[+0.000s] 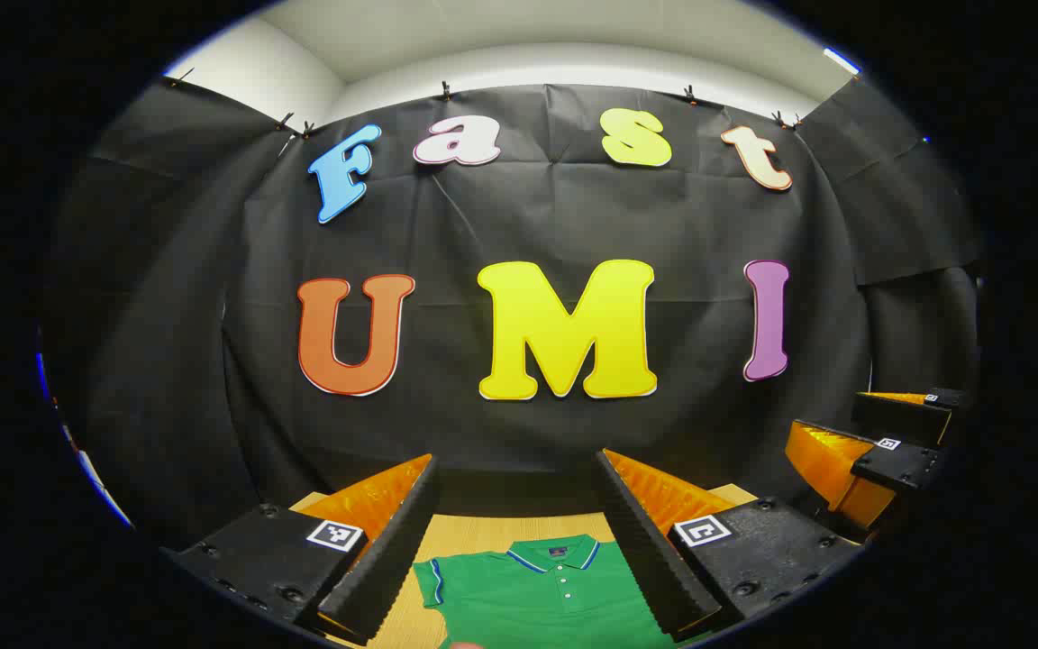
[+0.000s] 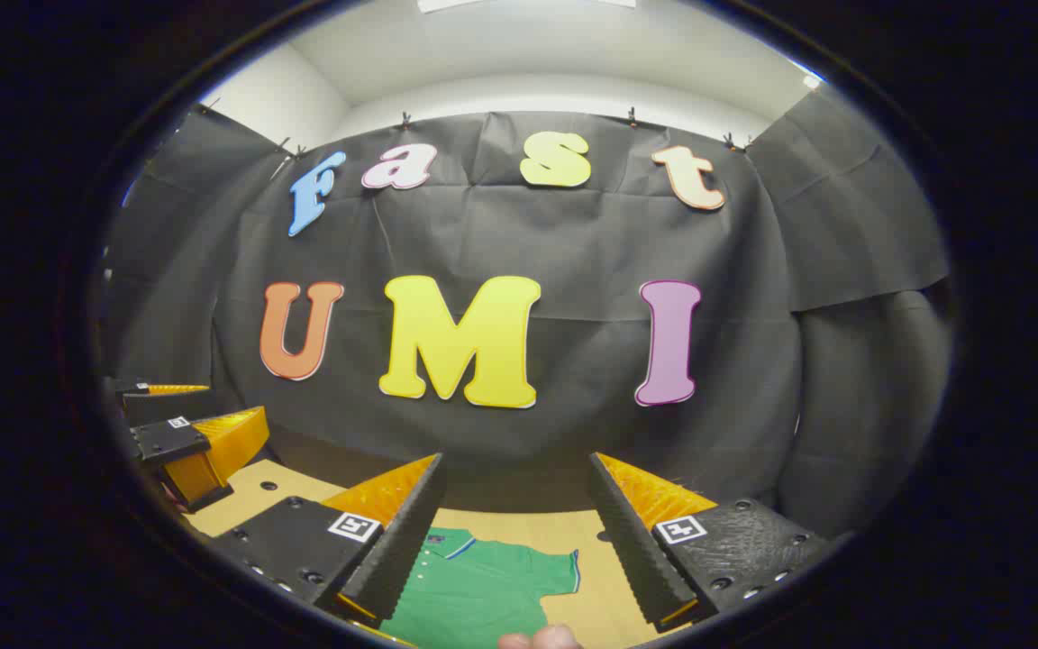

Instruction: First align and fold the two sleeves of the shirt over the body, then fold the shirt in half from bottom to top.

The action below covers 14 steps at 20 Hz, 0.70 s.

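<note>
Green shirt (image 1: 546, 595) lies flat below, seemingly untouched, between both wide-open, empty claws (image 1: 519, 541) (image 2: 510, 541).

This is a recording booth, a lab-style demonstration cell and no lived-in room. Ahead of both claws hangs black cloth (image 1: 573, 225), creased and pinned along its top edge by small clips (image 1: 445, 90), walling in the back and both sides. Above the cloth runs a plain white wall and ceiling (image 2: 528, 54) with a strip light. Below the claws lies a bare pale wooden tabletop (image 2: 591, 541), pierced with a few holes, bearing a single garment and no household furnishings around it.
</note>
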Available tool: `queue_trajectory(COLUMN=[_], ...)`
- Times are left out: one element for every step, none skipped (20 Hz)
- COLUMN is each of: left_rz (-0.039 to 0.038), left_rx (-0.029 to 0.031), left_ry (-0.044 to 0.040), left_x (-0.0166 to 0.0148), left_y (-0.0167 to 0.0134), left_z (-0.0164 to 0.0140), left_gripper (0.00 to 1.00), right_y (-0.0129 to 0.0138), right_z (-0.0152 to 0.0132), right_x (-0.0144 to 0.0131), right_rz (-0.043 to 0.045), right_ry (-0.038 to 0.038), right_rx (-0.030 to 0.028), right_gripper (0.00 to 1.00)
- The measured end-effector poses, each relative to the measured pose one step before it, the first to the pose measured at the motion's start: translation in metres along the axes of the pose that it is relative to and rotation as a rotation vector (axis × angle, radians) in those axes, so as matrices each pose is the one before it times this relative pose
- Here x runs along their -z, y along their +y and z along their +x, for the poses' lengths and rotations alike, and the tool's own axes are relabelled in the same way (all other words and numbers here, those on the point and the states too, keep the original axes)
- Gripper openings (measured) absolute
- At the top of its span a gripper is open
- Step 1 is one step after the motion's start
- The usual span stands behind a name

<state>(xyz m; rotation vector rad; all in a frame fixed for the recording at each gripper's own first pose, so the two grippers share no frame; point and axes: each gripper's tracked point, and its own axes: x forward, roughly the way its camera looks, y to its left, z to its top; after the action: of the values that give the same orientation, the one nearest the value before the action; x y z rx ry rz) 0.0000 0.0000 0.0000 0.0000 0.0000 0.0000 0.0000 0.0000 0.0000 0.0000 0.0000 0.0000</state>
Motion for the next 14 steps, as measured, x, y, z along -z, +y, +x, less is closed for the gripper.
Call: queue_trajectory(left_rz=[0.00225,-0.00075,-0.00245,-0.00287,-0.00111,0.00178,0.00340,0.00166,0.00129,0.00045,-0.00055,0.00131,0.00356,0.00399], left_rx=[-0.00005,0.00135,0.00009,0.00089,0.00107,0.00072,-0.00171,-0.00273,-0.00348,-0.00483,-0.00323,-0.00181,-0.00012,-0.00034], left_ry=[0.00234,0.00082,0.00185,0.00065,-0.00149,-0.00152,-0.00152,-0.00347,-0.00139,0.00046,0.00027,0.00072,-0.00035,-0.00120], left_x=[0.00084,0.00081,0.00073,0.00054,-0.00010,0.00004,-0.00135,0.00010,-0.00032,0.00042,-0.00020,0.00006,-0.00132,-0.00055], left_y=[-0.00129,0.00009,0.00000,-0.00050,-0.00129,-0.00003,0.00053,0.00125,0.00094,0.00141,-0.00013,-0.00044,-0.00103,-0.00076], left_z=[0.00174,0.00094,0.00091,0.00050,0.00057,0.00140,0.00053,0.00015,0.00037,-0.00031,-0.00026,-0.00102,-0.00108,-0.00075], left_gripper=[1.00,1.00,1.00,1.00,1.00,1.00,1.00,1.00,1.00,1.00,1.00,1.00,1.00,1.00], right_y=[-0.00357,-0.00148,-0.00045,-0.00045,-0.00008,-0.00022,0.00023,0.00117,0.00093,0.00007,-0.00091,0.00049,-0.00086,-0.00097], right_z=[0.00145,0.00113,0.00167,0.00208,0.00090,0.00190,0.00003,0.00056,0.00077,0.00047,0.00025,0.00011,-0.00051,-0.00005], right_x=[-0.00061,0.00026,0.00010,0.00091,-0.00063,0.00019,0.00004,0.00164,0.00082,0.00125,-0.00017,0.00136,0.00128,0.00000], right_rz=[0.00356,0.00806,0.00727,0.00453,-0.00053,-0.00319,-0.00112,0.00131,-0.00068,-0.00095,0.00050,0.00485,0.00312,-0.00034], right_ry=[-0.00057,0.00147,0.00220,0.00284,-0.00009,-0.00098,0.00072,0.00280,0.00278,0.00258,0.00196,0.00197,0.00358,0.00135], right_rx=[0.00794,0.00449,0.00296,0.00113,-0.00194,-0.00033,-0.00191,-0.00512,-0.00333,-0.00408,-0.00118,-0.00327,-0.00242,0.00004], right_gripper=[0.95,0.96,0.96,0.95,0.95,0.96,0.95,0.96,0.96,0.96,0.96,0.95,0.95,0.96])
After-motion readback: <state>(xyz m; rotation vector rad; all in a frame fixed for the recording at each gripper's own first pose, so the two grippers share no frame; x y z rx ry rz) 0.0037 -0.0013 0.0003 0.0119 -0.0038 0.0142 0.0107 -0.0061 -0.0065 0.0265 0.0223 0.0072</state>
